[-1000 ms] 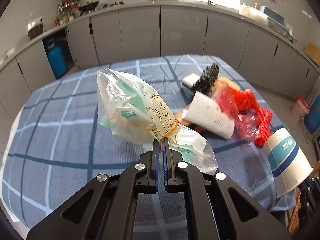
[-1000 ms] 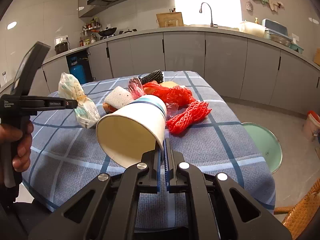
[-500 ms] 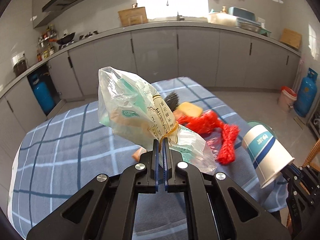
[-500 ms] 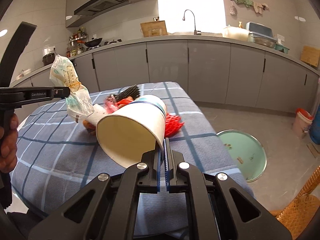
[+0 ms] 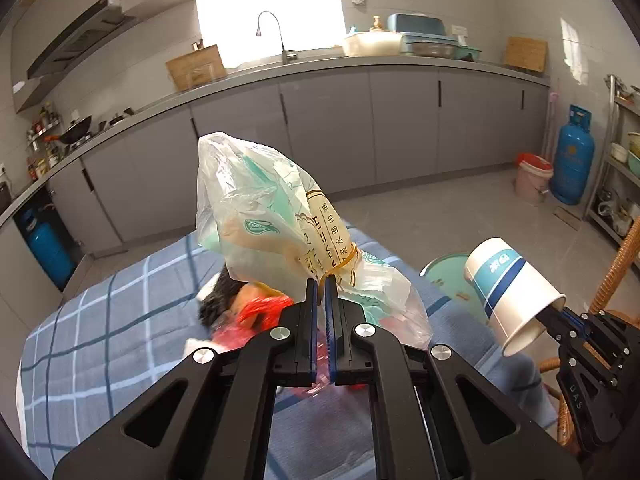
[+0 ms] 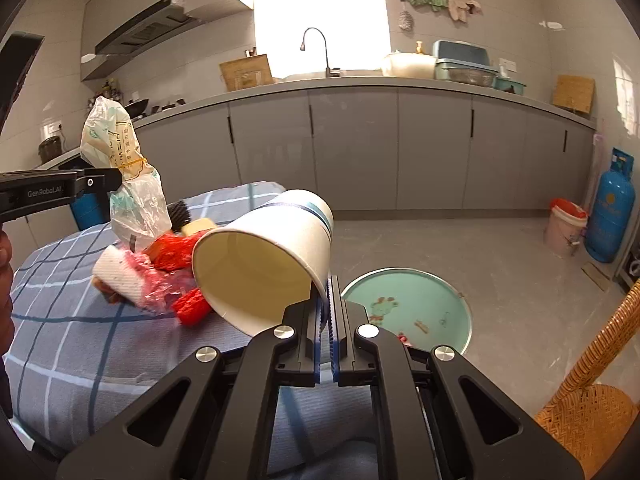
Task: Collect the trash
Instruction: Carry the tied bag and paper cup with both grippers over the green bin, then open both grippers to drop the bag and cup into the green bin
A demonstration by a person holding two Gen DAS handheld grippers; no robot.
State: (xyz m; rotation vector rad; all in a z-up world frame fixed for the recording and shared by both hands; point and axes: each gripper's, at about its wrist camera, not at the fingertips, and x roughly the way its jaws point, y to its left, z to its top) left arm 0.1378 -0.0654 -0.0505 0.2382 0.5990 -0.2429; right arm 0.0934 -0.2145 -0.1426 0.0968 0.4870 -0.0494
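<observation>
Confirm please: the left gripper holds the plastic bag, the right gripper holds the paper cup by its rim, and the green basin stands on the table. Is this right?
One part is wrong: the green basin stands on the floor beside the table, as the right wrist view shows. The left gripper does hold the plastic bag, and the right gripper the paper cup by its rim.

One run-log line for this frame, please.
phase: carrying | left gripper: shut on bag | right gripper: shut on cup rim | both lifted above table | basin on floor
</observation>
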